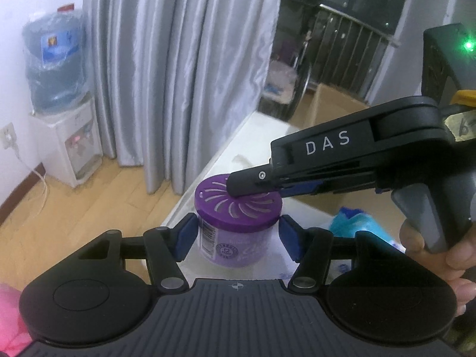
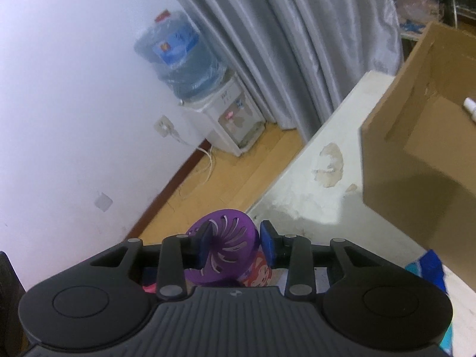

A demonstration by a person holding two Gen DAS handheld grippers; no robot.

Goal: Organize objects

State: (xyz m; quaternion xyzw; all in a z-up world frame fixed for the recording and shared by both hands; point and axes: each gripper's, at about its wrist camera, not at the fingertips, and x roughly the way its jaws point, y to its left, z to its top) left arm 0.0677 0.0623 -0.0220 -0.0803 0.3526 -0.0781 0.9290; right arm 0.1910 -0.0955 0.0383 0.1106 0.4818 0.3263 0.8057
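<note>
A purple air-freshener jar (image 1: 235,244) with a slotted purple lid (image 1: 241,208) stands near the left edge of the white table (image 2: 312,202). In the left wrist view my left gripper (image 1: 238,230) is shut on the jar's body, a blue pad on either side below the lid. My right gripper (image 1: 238,186) comes in from the right and sits on the lid's top. In the right wrist view the right gripper (image 2: 235,238) is shut on the lid (image 2: 229,247), which fills the space between its pads. A hand (image 1: 431,244) holds the right gripper's handle.
An open cardboard box (image 2: 416,154) stands on the table to the right, with a small white bottle (image 2: 470,107) inside. A blue packet (image 1: 357,223) lies right of the jar. A water dispenser (image 1: 71,142) and grey curtains (image 1: 178,74) stand beyond the table's left edge.
</note>
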